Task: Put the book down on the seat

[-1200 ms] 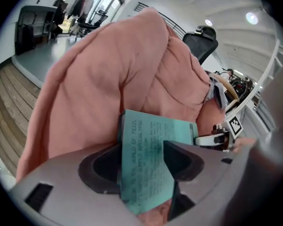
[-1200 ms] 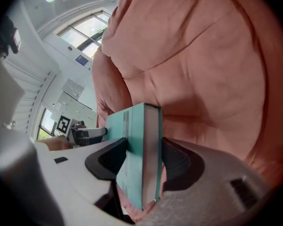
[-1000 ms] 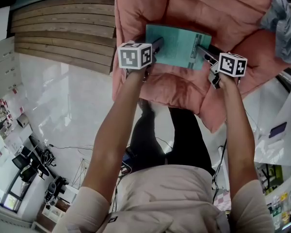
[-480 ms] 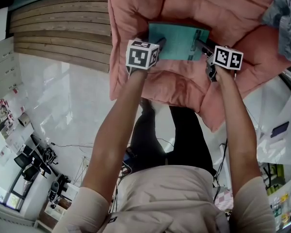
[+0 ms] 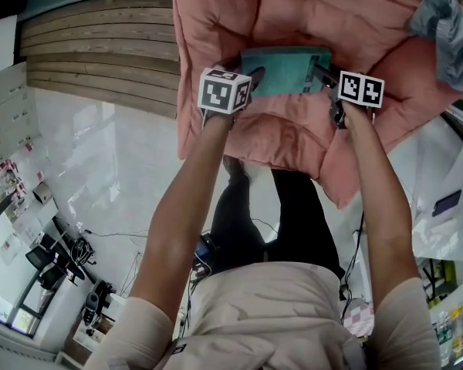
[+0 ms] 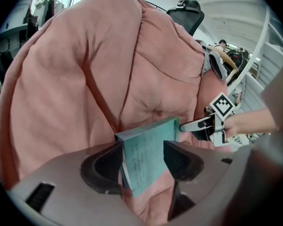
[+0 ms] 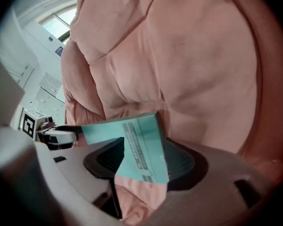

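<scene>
A teal book (image 5: 285, 72) lies low against the pink padded seat (image 5: 332, 14), held between my two grippers. My left gripper (image 5: 255, 75) is shut on its left end; in the left gripper view the book (image 6: 146, 154) stands between the pads, with the seat (image 6: 85, 69) behind. My right gripper (image 5: 320, 74) is at the book's right end and its jaws are opening. In the right gripper view the book (image 7: 139, 145) is still between the jaws, tilted and loose, over the seat (image 7: 179, 55). Each gripper view shows the other gripper across the book: the right one (image 6: 212, 124), the left one (image 7: 52, 135).
A grey garment (image 5: 447, 37) hangs over the seat's right side. Wooden slats (image 5: 100, 45) and a glossy white floor (image 5: 85, 160) lie to the left. A black chair headrest (image 6: 186, 11) rises behind the seat. The person's legs stand right below the seat's front edge.
Both grippers have carried the book up the picture and down into the seat's hollow, so it now looks flatter and shorter. The left gripper moved slightly right.
</scene>
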`<state>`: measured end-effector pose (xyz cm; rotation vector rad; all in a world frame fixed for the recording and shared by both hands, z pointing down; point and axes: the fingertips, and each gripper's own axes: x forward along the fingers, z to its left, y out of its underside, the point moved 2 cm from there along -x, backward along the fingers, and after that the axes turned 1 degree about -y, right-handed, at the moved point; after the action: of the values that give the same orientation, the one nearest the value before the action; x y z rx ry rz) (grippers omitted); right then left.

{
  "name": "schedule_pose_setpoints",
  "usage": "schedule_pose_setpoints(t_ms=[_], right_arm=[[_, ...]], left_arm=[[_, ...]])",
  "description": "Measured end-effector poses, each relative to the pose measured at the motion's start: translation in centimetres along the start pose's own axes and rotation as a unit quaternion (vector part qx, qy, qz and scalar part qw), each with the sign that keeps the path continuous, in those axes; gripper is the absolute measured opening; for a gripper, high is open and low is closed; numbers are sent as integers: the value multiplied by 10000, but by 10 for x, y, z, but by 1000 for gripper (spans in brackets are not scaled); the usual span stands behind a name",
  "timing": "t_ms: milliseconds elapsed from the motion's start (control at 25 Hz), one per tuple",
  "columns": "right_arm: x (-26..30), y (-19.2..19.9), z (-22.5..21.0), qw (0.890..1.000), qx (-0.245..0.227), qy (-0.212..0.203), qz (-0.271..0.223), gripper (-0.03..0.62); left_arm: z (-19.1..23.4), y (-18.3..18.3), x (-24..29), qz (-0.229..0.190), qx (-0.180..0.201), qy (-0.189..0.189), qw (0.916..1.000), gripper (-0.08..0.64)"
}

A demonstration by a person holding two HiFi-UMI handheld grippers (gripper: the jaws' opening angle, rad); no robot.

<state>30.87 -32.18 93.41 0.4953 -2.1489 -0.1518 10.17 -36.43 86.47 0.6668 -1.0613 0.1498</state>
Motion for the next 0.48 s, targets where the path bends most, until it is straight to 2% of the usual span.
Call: schedule_pose_setpoints(t_ms=[200,480], right_arm=[[-10,-6,10,9999,-89,12,-123,242],[-54,-22,64,9986,-173,-115,-481,238]], left_arm=[[0,-1,-15,-56,42,-7,10000,265],[-2,-12,-81,-298,27,9,9996,264]])
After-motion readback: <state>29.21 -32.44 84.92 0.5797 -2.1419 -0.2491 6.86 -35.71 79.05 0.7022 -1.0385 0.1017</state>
